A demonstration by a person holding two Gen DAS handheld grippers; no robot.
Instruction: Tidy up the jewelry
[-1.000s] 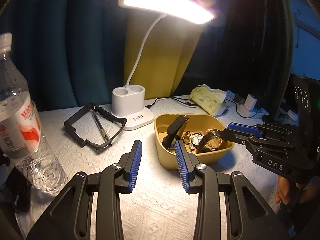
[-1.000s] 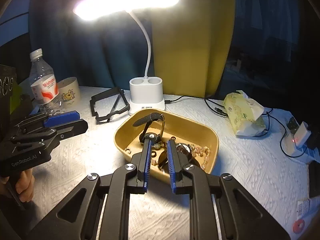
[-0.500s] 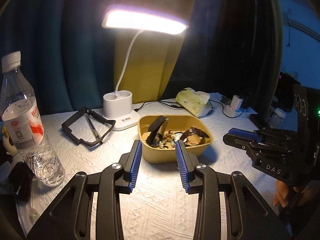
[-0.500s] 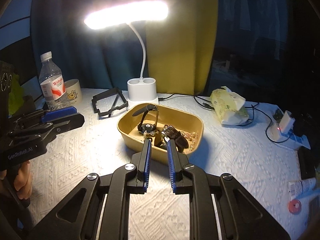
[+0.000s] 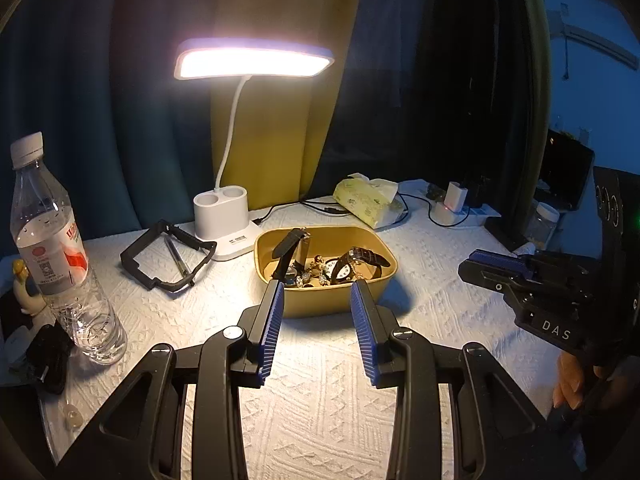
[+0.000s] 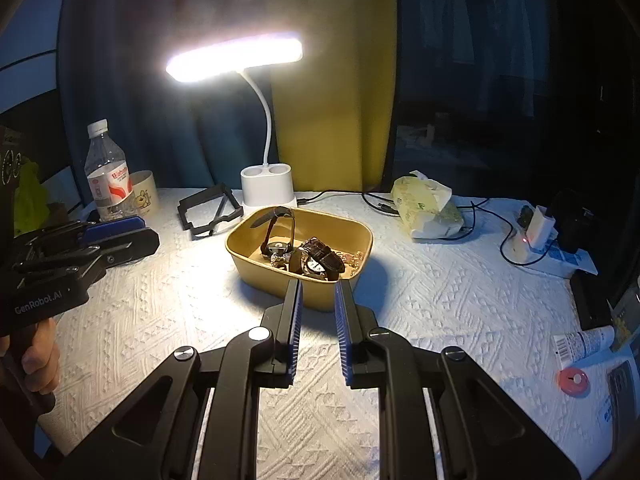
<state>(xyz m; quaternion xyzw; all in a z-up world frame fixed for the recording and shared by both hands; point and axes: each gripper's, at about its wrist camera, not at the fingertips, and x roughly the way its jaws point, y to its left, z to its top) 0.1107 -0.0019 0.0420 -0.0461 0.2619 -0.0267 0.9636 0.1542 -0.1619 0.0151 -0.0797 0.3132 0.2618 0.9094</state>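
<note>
A yellow tray [image 5: 332, 304] sits mid-table under the lamp. It holds a black-strap watch [image 5: 288, 244], a brown-strap watch [image 5: 362, 255] and a tangle of small gold pieces [image 5: 312, 276]. My left gripper [image 5: 318, 284] hovers just short of the tray's near wall, open and holding nothing. My right gripper [image 6: 318, 284] also hangs before the tray [image 6: 264, 272], shut down to a narrow gap with nothing in it. The right wrist view shows both watches [image 6: 276, 246] [image 6: 324, 260] inside. Each gripper shows at the edge of the other's view.
A white desk lamp [image 5: 224, 220] stands behind the tray. A water bottle [image 5: 60, 256] and a black frame with a pen [image 5: 164, 256] lie left. A tissue pack [image 6: 428, 208], cables and a power strip [image 6: 536, 240] lie right. A mug [image 6: 142, 194] and a tube [image 6: 584, 340] sit near the edges.
Both grippers have drawn back and slightly up from the tray, which now looks smaller and farther off. Neither gripper's jaws have changed their gap.
</note>
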